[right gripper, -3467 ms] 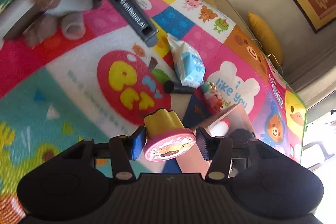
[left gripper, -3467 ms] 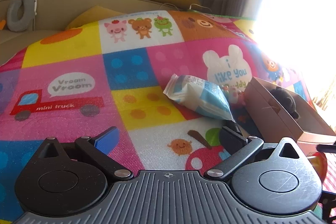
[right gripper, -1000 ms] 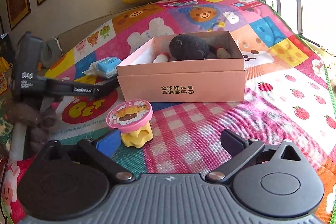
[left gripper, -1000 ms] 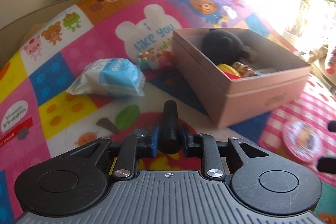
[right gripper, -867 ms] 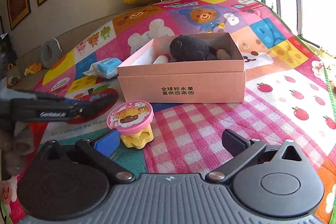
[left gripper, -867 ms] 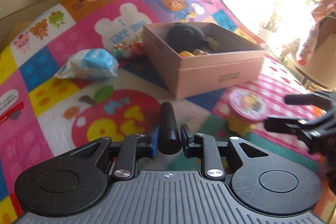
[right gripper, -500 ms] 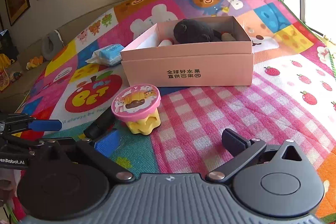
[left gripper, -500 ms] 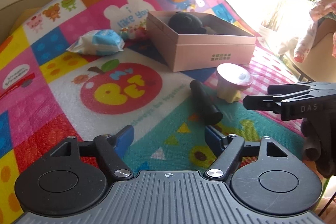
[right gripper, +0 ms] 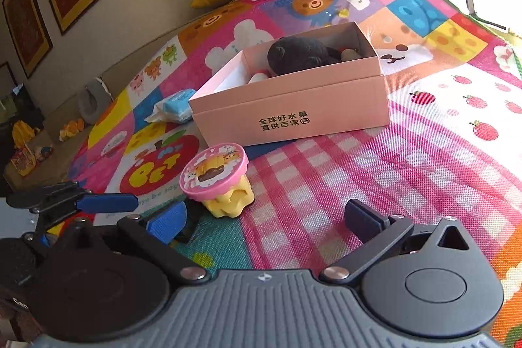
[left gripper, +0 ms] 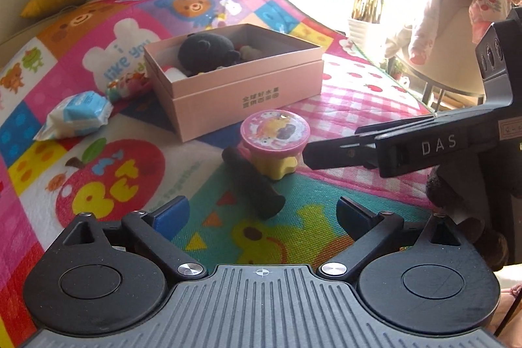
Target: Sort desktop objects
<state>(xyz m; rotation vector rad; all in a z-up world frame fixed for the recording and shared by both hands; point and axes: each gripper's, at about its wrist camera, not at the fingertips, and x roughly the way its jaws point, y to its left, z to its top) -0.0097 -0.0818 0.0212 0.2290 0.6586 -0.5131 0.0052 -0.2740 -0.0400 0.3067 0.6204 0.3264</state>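
The left gripper (left gripper: 261, 214) is shown with its jaws spread and nothing held; the right gripper (right gripper: 266, 217) is likewise released and bare. A black cylindrical tube (left gripper: 253, 183) is seen lying on the colourful cartoon play mat (left gripper: 107, 181) just ahead of the left jaws, its far end touching a pink-lidded yellow toy cup (left gripper: 274, 144). Beyond these an open pink cardboard box (right gripper: 293, 110) is set, containing a black plush toy (right gripper: 298, 56). A blue-and-white tissue packet (left gripper: 76, 114) is seen left of the box.
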